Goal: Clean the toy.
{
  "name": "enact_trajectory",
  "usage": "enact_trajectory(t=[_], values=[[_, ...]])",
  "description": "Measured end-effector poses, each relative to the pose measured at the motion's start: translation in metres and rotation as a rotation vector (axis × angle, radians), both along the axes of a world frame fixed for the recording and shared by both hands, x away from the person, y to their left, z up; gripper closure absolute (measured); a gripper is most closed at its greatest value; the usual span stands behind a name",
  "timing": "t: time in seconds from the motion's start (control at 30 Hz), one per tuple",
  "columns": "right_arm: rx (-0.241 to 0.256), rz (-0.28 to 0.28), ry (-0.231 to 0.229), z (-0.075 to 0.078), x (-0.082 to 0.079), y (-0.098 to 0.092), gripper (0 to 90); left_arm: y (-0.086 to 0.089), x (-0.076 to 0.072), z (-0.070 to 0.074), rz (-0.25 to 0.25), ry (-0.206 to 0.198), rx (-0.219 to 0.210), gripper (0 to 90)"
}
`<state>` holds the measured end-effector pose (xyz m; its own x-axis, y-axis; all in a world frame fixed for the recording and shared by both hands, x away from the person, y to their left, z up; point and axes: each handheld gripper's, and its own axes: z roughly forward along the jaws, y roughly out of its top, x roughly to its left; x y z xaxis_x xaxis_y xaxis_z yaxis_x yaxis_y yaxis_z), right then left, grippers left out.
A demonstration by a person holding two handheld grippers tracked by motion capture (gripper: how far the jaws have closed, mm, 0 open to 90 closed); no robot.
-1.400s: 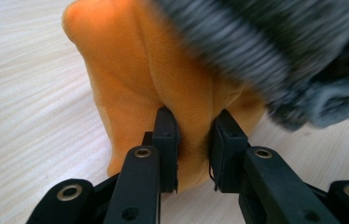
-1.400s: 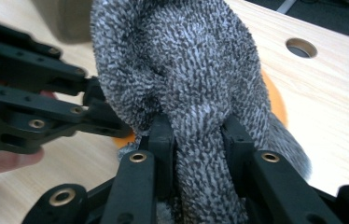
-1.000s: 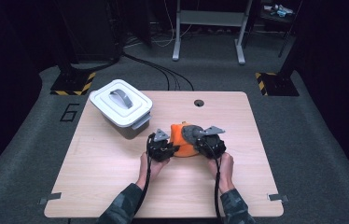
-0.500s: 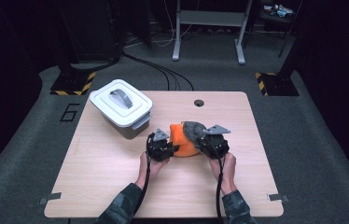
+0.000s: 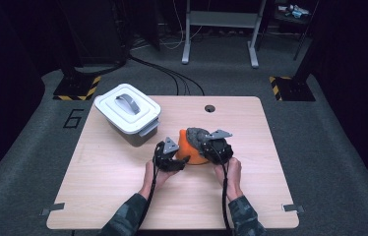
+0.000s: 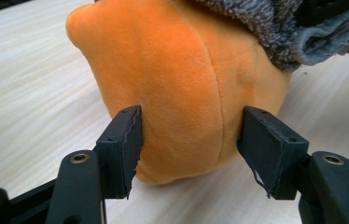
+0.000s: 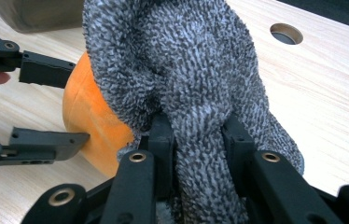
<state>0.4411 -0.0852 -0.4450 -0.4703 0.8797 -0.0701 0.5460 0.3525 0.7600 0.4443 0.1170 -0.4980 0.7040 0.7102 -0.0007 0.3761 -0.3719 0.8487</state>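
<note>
An orange plush toy lies at the middle of the wooden table, with a grey fuzzy cloth draped over its top. My left gripper is open at the toy's near left. In the left gripper view its jaws straddle the orange plush on both sides, the left one just touching it. The grey cloth hangs at the upper right of that view. My right gripper is shut on a fold of the grey cloth, and the orange plush shows behind it at the left.
A white lidded box with a grey handle stands at the back left of the table. A round cable hole is near the far edge. Two hands come in from the near edge.
The grey cloth has bunched up a little higher on the plush. Both hands have stayed almost where they were.
</note>
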Motion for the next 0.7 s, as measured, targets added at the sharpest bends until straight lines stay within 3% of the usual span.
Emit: enact_trajectory(t=[0.1, 0.37, 0.5, 0.7], values=[[-0.001, 0.002, -0.002, -0.001, 0.001, -0.001, 70.3, -0.001, 0.001, -0.002, -0.002, -0.013, -0.009, 41.8], [0.018, -0.006, 0.002, -0.003, 0.002, -0.001, 70.3, -0.003, 0.002, -0.003, -0.009, -0.006, -0.008, 64.7], [0.03, -0.002, -0.004, -0.003, 0.002, -0.004, 70.1, -0.002, 0.001, -0.002, 0.01, 0.01, -0.031, 71.1], [0.044, 0.027, -0.044, 0.011, -0.011, -0.006, 69.9, -0.001, 0.001, 0.002, 0.027, 0.044, -0.084, 75.7]])
